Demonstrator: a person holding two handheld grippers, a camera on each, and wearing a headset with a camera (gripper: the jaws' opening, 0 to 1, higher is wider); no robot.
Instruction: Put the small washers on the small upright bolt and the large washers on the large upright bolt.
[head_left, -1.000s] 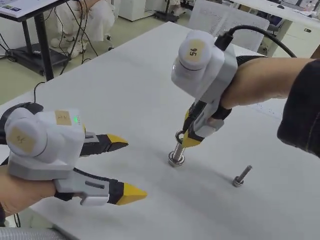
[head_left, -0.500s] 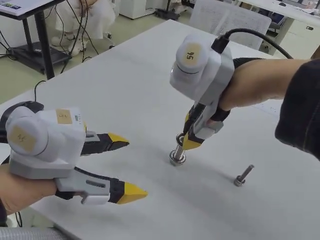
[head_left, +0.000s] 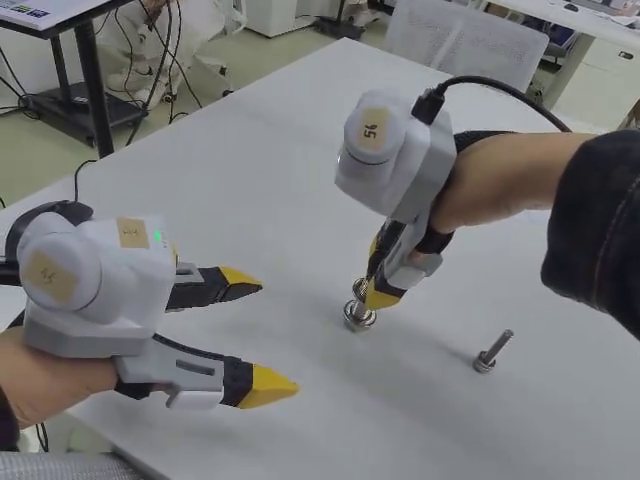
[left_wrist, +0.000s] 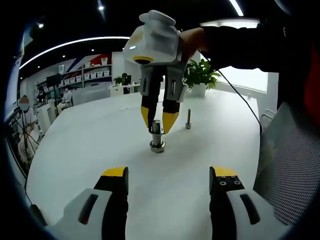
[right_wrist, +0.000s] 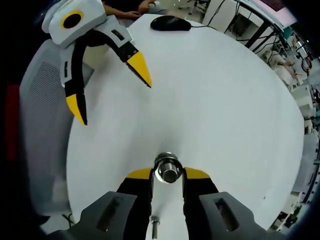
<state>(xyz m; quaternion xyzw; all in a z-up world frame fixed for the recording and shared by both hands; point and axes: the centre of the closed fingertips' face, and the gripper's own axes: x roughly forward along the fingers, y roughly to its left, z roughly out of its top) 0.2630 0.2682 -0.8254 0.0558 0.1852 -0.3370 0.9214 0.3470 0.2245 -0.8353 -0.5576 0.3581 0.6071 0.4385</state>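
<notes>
On the white table (head_left: 250, 150), the left gripper (head_left: 258, 335) hangs lower left, jaws wide apart. Centre, the right gripper (head_left: 378, 293) straddles the large bolt (head_left: 357, 312); whether it pinches a washer I cannot tell. The small bolt (head_left: 490, 352) sits lower right. A washer is likely light and slippery; grip its rim.

Matt white smooth table (head_left: 250, 170), shiny metal large bolt (head_left: 358, 312) and small bolt (head_left: 492, 352), smooth white plastic left gripper (head_left: 268, 334) and right gripper (head_left: 378, 296), dark cloth sleeve (head_left: 600, 220).
</notes>
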